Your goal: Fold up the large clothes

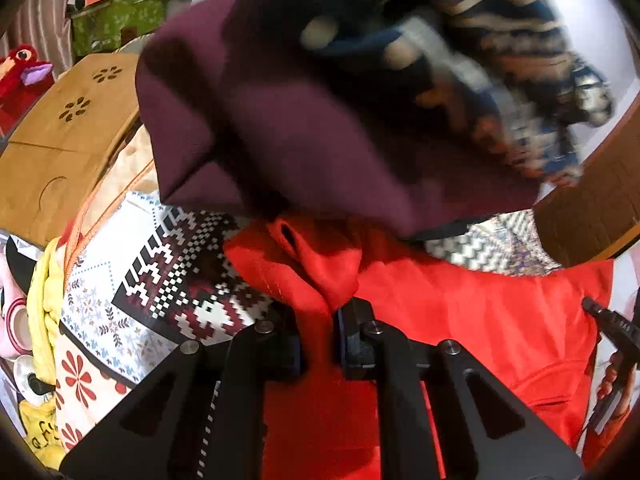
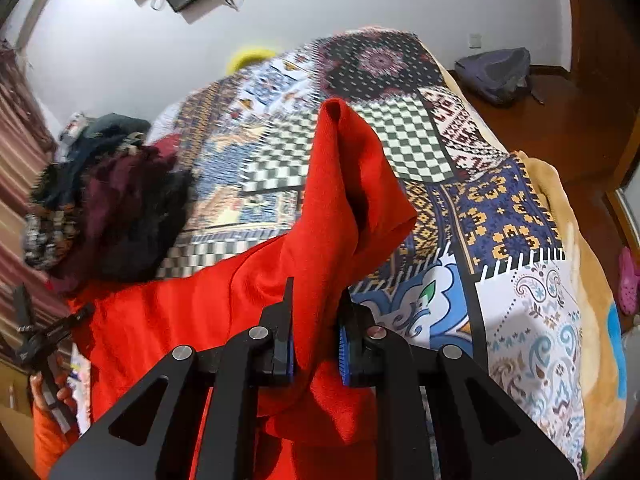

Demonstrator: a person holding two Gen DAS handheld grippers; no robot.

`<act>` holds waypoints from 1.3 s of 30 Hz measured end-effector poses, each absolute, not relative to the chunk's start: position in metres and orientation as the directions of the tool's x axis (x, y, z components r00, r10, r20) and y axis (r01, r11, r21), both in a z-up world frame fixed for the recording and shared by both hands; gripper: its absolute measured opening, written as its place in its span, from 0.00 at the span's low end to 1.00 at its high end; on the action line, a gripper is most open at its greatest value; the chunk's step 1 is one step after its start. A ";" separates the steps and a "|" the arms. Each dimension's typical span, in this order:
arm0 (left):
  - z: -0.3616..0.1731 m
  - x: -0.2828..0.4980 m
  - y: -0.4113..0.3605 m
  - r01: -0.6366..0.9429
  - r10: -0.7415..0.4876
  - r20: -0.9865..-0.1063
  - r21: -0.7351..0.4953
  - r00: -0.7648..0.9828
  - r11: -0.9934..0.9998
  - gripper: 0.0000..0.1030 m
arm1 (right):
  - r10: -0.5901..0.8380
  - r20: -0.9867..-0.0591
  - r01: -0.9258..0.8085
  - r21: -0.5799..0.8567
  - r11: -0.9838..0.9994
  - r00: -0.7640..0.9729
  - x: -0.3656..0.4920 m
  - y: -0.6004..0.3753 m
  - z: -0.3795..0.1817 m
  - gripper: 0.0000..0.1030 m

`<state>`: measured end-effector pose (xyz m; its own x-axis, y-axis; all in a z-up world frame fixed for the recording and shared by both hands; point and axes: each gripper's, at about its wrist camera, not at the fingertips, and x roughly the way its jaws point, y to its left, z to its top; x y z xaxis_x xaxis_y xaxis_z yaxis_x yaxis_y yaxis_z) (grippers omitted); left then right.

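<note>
A red garment (image 1: 480,320) lies spread over a patterned bedspread (image 1: 160,280). My left gripper (image 1: 322,314) is shut on a bunched fold of its red cloth, which rises between the pads. In the right wrist view the same red garment (image 2: 200,320) stretches to the left, and my right gripper (image 2: 316,294) is shut on another gathered edge of it, with a loose flap (image 2: 352,168) standing up beyond the fingers. Each view catches the other gripper at its side edge: the right gripper (image 1: 612,328) and the left gripper (image 2: 52,332), which a hand in an orange sleeve (image 2: 48,432) holds.
A blurred heap with a maroon garment (image 1: 300,120) and a blue patterned knit (image 1: 520,60) lies just beyond the red cloth, seen too as a dark clothes pile (image 2: 112,200). A wooden folding table (image 1: 60,140), red plush toy (image 1: 20,76), backpack (image 2: 496,72) and pink shoe (image 2: 628,280) surround the bed.
</note>
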<state>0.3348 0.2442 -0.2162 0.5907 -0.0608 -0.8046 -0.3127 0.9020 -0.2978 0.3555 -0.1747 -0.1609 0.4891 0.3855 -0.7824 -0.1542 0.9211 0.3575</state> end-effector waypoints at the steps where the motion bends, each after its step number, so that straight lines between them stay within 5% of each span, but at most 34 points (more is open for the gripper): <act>1: -0.224 0.338 0.244 -0.320 -0.051 -0.818 -0.280 0.573 0.905 0.13 | 0.371 -0.800 -0.139 0.348 0.927 0.472 0.359 -0.175 -0.170 0.14; 12: -0.245 0.319 0.249 -0.336 -0.003 -0.864 -0.199 0.504 0.921 0.32 | 0.308 -0.829 -0.050 0.323 0.945 0.466 0.347 -0.210 -0.170 0.16; 19: -0.219 0.297 0.229 -0.284 0.083 -0.861 -0.074 0.502 0.956 0.33 | 0.273 -0.810 -0.119 0.247 0.962 0.519 0.306 -0.223 -0.127 0.18; 23: -0.195 0.278 0.219 -0.256 0.082 -0.838 -0.070 0.539 0.964 0.35 | 0.254 -0.789 -0.138 0.214 0.967 0.559 0.278 -0.226 -0.108 0.37; 35: -0.130 0.196 0.202 -0.190 0.096 -0.764 -0.036 0.638 0.981 0.66 | 0.276 -0.756 -0.191 0.200 0.961 0.593 0.207 -0.225 -0.085 0.52; 39: -0.130 0.166 0.201 -0.191 0.092 -0.771 -0.039 0.630 0.981 0.86 | 0.279 -0.774 -0.204 0.196 0.959 0.568 0.189 -0.224 -0.094 0.57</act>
